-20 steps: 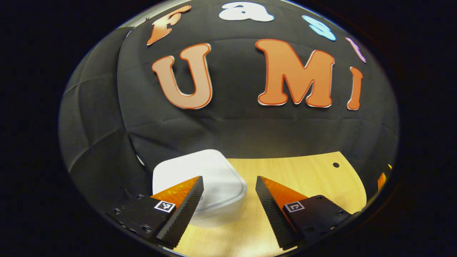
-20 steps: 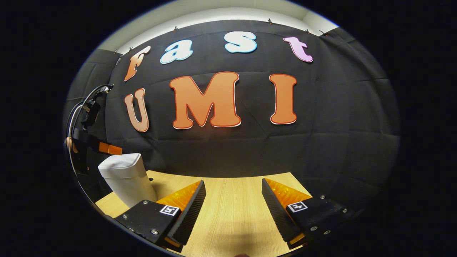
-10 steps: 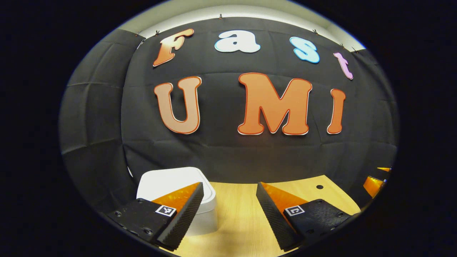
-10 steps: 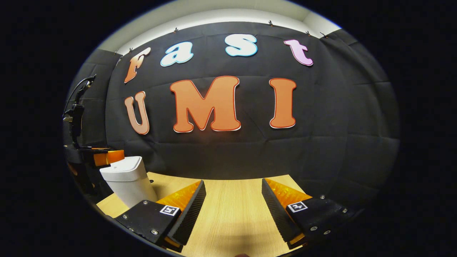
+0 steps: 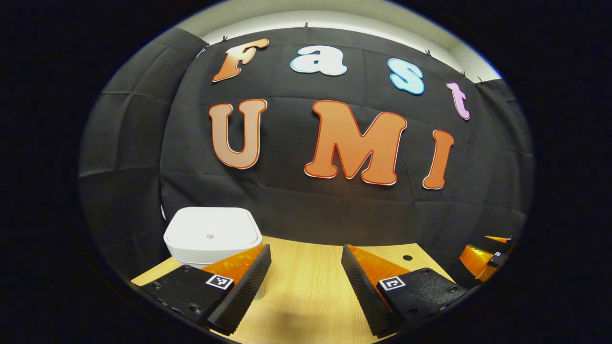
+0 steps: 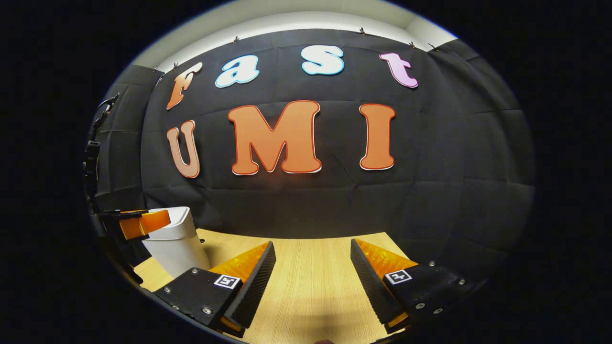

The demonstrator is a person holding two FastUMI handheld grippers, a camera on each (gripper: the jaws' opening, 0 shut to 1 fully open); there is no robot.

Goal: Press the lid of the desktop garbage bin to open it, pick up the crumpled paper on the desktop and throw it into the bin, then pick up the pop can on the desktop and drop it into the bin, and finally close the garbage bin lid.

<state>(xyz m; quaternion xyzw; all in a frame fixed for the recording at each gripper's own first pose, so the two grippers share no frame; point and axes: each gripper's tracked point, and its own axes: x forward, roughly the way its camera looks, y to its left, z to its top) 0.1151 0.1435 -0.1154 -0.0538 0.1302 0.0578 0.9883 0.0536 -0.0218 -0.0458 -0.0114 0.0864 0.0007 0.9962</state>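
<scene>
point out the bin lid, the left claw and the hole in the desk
bin lid point(image 5: 210, 232), left gripper view, flat top by the centre dot
left claw point(image 5: 306, 260), left gripper view, gap between fingertips
hole in the desk point(image 5: 407, 257), left gripper view, its dark middle

Desk point(image 5: 306, 286): pale wood-grain top, fine straight lines, smooth, low satin sheen under the lamp.

Garbage bin point(image 5: 210, 236): white plastic, smooth, matt to faintly satin; lid top flat and even, closed.

Left claw point(image 5: 306, 282): fingers point(image 5: 241, 291) faced with finely ribbed, rough-looking matt pads; translucent glossy plastic backing; matt bracket plates with small shiny screw heads.

Right claw point(image 6: 311, 279): same ribbed pads, same finish.

Booth wall point(image 6: 430, 200): matt cloth, creased.
</scene>
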